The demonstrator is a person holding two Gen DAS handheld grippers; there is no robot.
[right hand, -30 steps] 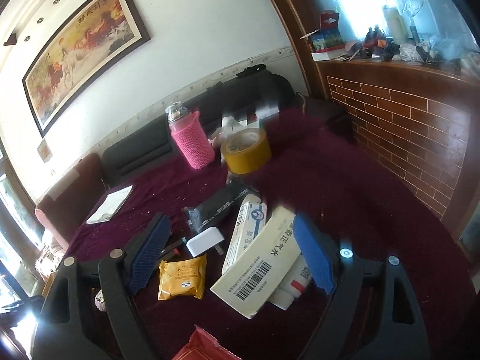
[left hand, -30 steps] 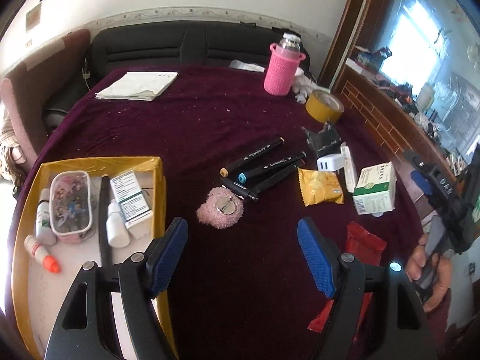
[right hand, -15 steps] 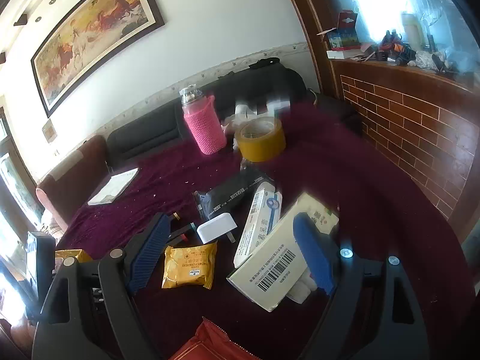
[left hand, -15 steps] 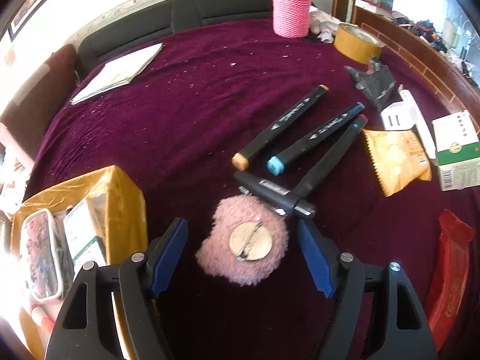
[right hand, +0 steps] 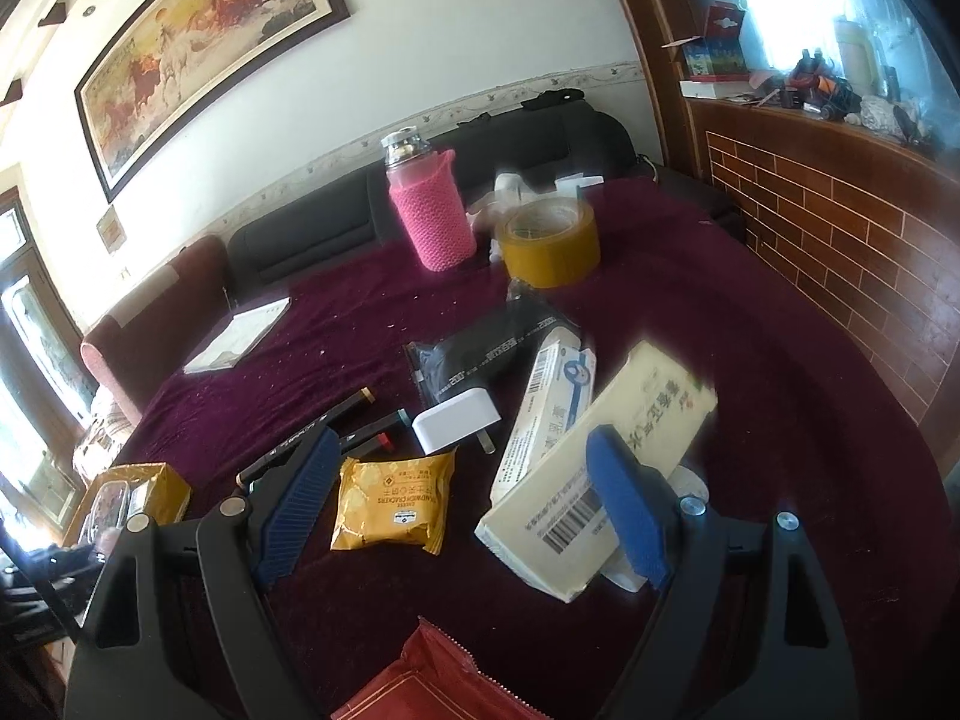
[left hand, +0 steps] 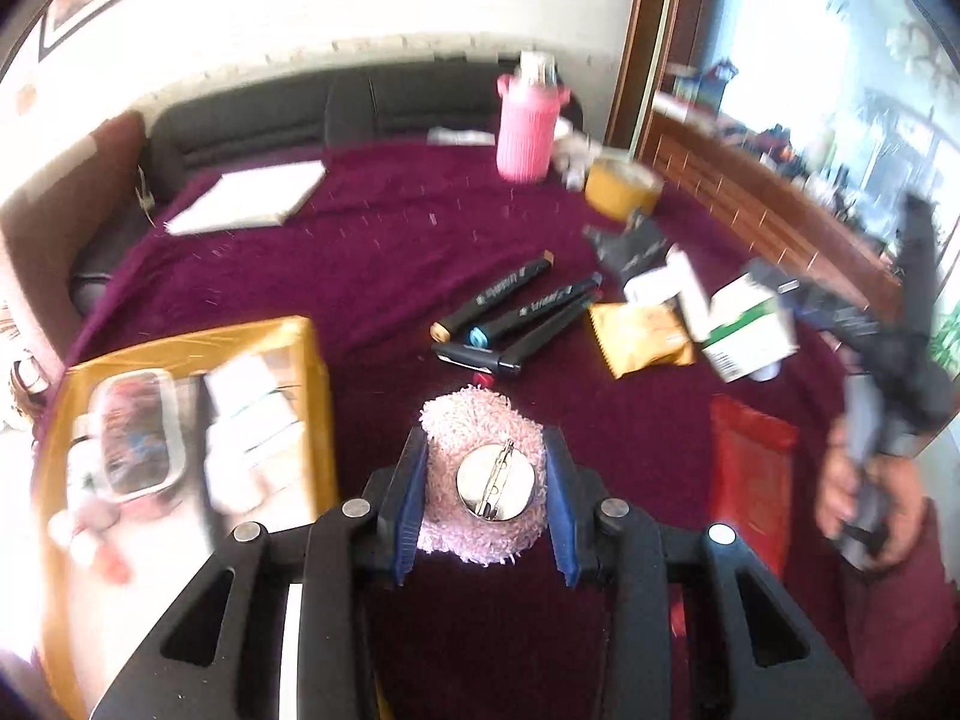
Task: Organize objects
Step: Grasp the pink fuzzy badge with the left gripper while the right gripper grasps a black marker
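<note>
Since a second ago the left gripper (left hand: 485, 501) has reached the pink fuzzy brooch (left hand: 483, 483), jaws closing on its soft, light sides; right gripper (right hand: 462, 510) gapes empty.

A fluffy pink brooch (left hand: 483, 480) lay face down on the maroon cloth, its round metal back and pin upward, near the middle of the scene. To its left stood a yellow box (left hand: 300, 372) holding a clear pouch (left hand: 141, 432) and small cartons. Just beyond the brooch lay three black markers (left hand: 516, 312), side by side and slanting. Farther right lay a yellow snack packet (right hand: 393, 501), a white plug (right hand: 456, 423), a white-green carton (left hand: 750, 330) and, nearer, a red packet (left hand: 750, 468)
</note>
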